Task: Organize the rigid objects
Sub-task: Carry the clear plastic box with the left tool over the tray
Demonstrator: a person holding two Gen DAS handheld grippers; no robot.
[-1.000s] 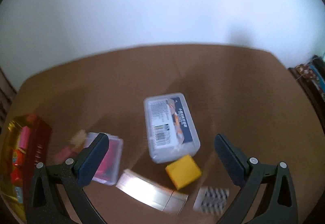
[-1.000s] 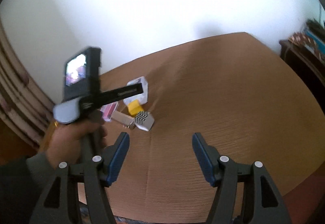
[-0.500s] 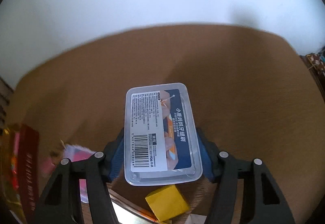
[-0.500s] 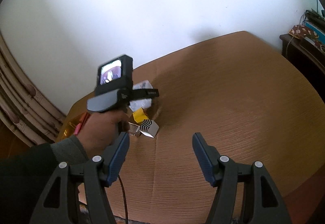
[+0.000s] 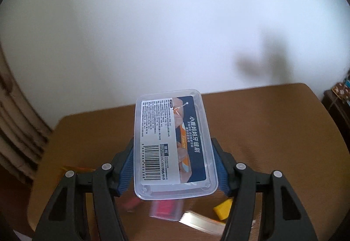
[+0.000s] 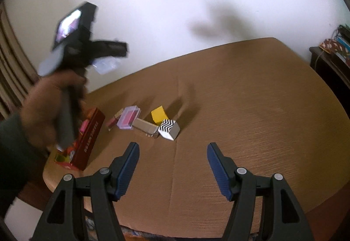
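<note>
Above brown table (image 6: 251, 99), left tongs (image 5: 174, 166) clamp clear box (image 5: 172, 140); right tongs (image 6: 172, 162) gape empty.

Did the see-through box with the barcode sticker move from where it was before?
Yes. The clear plastic box went up: it lay on the brown table beside the yellow block, and now the left gripper holds it above them.

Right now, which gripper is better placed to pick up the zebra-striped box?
Right. The right gripper is open and empty, facing the zebra-striped box; the left gripper is shut on the clear plastic case.
</note>
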